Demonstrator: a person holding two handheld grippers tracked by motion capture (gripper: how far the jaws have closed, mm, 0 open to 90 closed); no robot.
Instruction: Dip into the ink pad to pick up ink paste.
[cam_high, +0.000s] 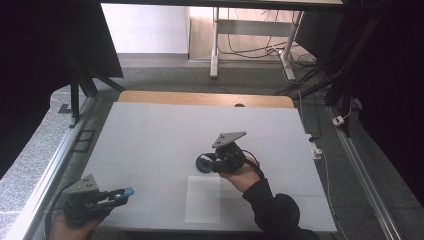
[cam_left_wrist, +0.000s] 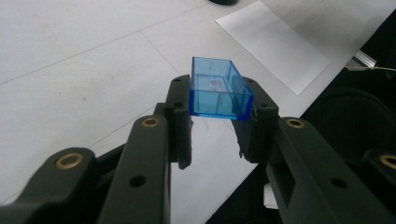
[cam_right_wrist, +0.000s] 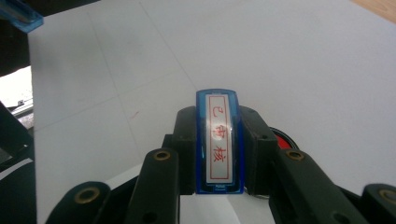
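Blue plastic is sitting in both grips: the right gripper (cam_high: 210, 161) is clamping a stamp (cam_right_wrist: 218, 140) with a red-lettered label above the table's (cam_high: 150, 130) middle, while the left gripper (cam_high: 120, 194) is pinching its clear cap (cam_left_wrist: 218, 89) at the near left edge. Uncapping looks done; stamping is probably remaining. A white paper sheet (cam_high: 202, 199) is lying near, unobstructed, and a round ink pad (cam_right_wrist: 281, 139) is resting beneath the stamp.

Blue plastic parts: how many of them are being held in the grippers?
2. A blue clear cap sits between the left gripper's jaws; a blue stamp body with a red-lettered label is clamped in the right gripper.
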